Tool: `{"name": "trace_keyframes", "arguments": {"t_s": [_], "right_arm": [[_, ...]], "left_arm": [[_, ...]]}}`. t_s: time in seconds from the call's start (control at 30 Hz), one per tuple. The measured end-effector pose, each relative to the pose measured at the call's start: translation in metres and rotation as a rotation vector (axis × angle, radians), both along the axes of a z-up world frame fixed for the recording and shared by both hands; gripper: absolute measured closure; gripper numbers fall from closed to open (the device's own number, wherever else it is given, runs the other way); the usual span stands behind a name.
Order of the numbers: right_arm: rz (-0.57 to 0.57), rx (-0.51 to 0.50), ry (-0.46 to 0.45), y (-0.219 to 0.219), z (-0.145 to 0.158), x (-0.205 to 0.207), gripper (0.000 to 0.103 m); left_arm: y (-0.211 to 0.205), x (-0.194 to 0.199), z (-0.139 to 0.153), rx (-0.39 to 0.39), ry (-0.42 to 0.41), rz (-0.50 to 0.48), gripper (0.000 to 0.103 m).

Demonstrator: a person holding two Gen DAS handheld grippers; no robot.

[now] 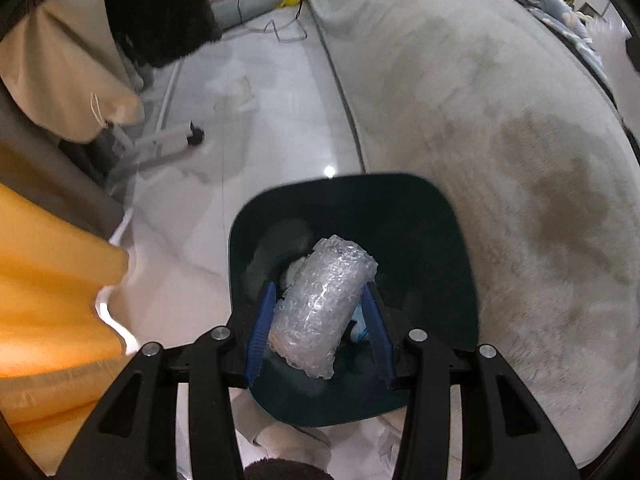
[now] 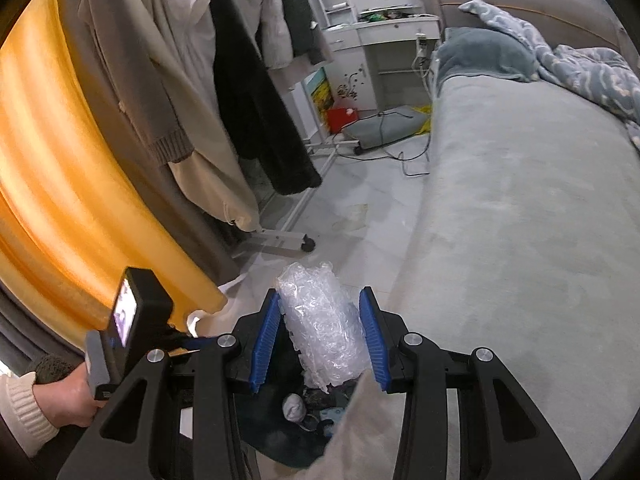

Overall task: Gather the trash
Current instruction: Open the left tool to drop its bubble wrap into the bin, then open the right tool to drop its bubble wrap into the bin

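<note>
While the left tongs [image 1: 320,312] pinch the bubble wrap roll [image 1: 320,304] over the dark bin [image 1: 440,240] beside the bed [image 1: 480,100], right tongs [image 2: 320,332] flank the roll w/ pads spread; contact unclear.

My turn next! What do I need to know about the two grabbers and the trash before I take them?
Left gripper: its blue fingers sit on either side of a bubble wrap roll, right over the open dark bin. Whether they squeeze it or have let go, I cannot tell.
Right gripper: a bubble wrap bundle sits between its fingers too, above the bin; grip also unclear.
Done: some crumpled trash already lies in the bin.
Left: drop the bubble wrap into the bin, then look for more trash on the white floor beside the grey bed.
</note>
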State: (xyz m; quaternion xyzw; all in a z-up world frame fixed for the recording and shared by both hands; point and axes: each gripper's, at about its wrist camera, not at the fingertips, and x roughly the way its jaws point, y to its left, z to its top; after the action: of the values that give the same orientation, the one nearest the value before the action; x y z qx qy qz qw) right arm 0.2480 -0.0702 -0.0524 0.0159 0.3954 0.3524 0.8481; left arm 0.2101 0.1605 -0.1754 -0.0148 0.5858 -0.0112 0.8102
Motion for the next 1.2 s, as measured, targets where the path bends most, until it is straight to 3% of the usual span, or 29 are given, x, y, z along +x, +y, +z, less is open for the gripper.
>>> {"name": "trace_keyframes", "arguments": {"t_s": [0.4, 0.47, 0.6, 0.9, 1.2], "right_arm": [[0.096, -0.025, 0.044, 0.055, -0.026, 0.010, 0.061], [0.103, -0.041, 0.051, 0.061, -0.031, 0.011, 0.061], [0.112, -0.074, 0.069, 0.070, -0.042, 0.014, 0.061], [0.103, -0.134, 0.113, 0.085, -0.068, 0.021, 0.061], [0.117, -0.209, 0.165, 0.107, -0.104, 0.022, 0.061]], "left_arm": [[0.021, -0.005, -0.048, -0.129, 0.164, 0.037, 0.053], [0.021, -0.006, -0.054, -0.129, 0.181, 0.040, 0.038], [0.027, -0.007, -0.055, -0.126, 0.179, 0.041, 0.031], [0.051, -0.013, -0.021, -0.131, 0.071, 0.060, 0.024], [0.071, -0.021, 0.035, -0.130, -0.121, 0.083, 0.024]]}}
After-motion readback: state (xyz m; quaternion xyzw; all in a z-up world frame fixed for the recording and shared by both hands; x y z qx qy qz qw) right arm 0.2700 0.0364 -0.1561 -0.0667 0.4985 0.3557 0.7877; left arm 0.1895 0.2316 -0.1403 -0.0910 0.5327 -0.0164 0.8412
